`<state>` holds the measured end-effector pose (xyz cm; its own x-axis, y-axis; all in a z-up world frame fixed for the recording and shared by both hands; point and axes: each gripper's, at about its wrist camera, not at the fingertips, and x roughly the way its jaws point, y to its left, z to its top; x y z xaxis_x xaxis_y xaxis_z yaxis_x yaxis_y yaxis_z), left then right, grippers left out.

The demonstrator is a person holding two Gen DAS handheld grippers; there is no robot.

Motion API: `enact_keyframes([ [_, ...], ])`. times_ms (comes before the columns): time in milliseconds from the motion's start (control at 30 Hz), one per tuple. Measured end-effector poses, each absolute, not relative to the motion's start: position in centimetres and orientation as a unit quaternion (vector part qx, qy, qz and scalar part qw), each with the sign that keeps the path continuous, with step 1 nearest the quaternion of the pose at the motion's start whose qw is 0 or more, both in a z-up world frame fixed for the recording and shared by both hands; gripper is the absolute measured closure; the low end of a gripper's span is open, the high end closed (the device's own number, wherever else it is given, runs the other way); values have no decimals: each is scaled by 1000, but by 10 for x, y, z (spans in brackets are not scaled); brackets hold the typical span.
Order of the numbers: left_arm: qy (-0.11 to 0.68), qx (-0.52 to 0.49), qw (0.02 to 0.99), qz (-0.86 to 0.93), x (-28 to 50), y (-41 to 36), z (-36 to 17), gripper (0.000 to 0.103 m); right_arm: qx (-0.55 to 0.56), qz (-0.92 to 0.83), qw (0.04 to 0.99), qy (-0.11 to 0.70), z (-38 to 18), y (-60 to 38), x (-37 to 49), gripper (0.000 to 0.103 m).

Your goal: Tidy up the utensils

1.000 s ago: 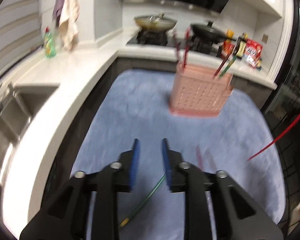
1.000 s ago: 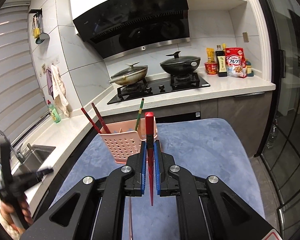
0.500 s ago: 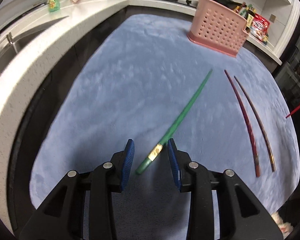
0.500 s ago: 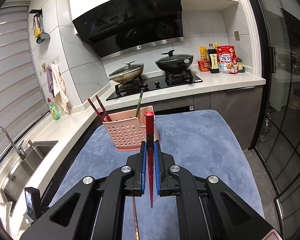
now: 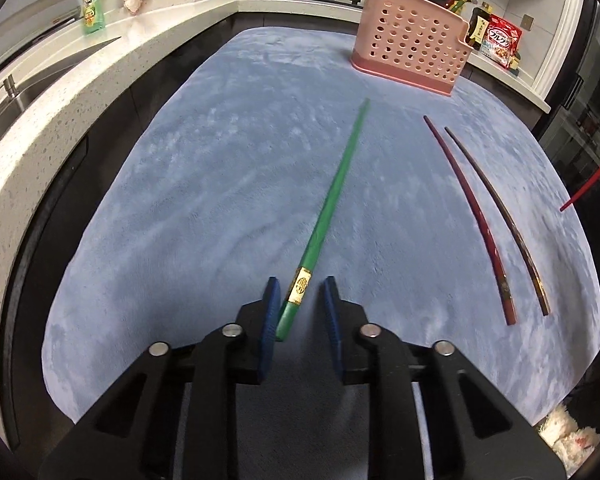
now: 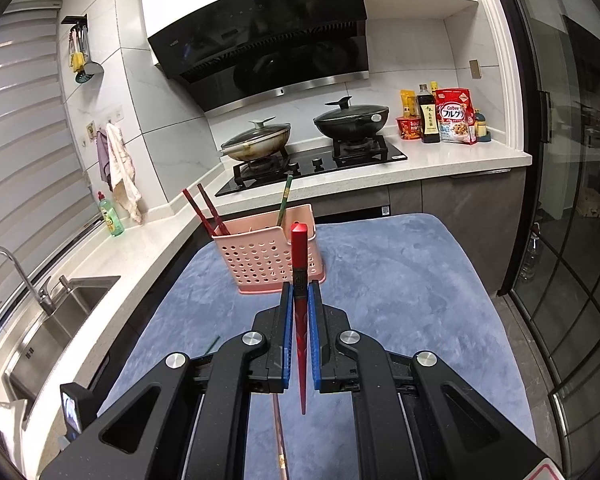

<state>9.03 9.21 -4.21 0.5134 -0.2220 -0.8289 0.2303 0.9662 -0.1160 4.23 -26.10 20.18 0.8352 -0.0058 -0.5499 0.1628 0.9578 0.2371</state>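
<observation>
A green chopstick (image 5: 332, 200) with a gold band lies on the blue mat (image 5: 220, 200). My left gripper (image 5: 301, 284) straddles its near end; its jaws are closing, with a gap still showing on the right side. Two dark red chopsticks (image 5: 472, 208) lie side by side further right. At the mat's far end stands the pink perforated basket (image 5: 412, 52). My right gripper (image 6: 300, 286) is shut on a red chopstick (image 6: 299, 256), held upright above the mat in front of the basket (image 6: 256, 260). Red chopsticks (image 6: 204, 212) and a green one (image 6: 285, 200) stand inside it.
A white counter (image 5: 60, 112) runs along the left with a sink (image 6: 60, 320) and a green soap bottle (image 5: 93, 8). Behind the basket, two lidded pans sit on the stove (image 6: 316, 164). Food packets (image 6: 454, 116) stand at the back right. A glass door (image 6: 572, 240) closes off the right.
My left gripper dropped down to the mat and came over the green chopstick's near end, and its jaws narrowed. The right gripper kept its hold on the red chopstick.
</observation>
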Motion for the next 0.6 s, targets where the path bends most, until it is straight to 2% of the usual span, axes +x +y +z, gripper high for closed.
enact_keyframes([
  [133, 471, -1, 873, -121, 83, 91, -44, 91, 140, -41, 948, 284, 201, -261, 41, 96],
  [333, 472, -11, 873, -124, 75, 89, -36, 94, 141, -39, 948, 284, 201, -260, 41, 96],
  [600, 433, -24, 891, -132, 67, 80, 15, 96, 143, -38, 948, 282, 202, -261, 42, 96],
])
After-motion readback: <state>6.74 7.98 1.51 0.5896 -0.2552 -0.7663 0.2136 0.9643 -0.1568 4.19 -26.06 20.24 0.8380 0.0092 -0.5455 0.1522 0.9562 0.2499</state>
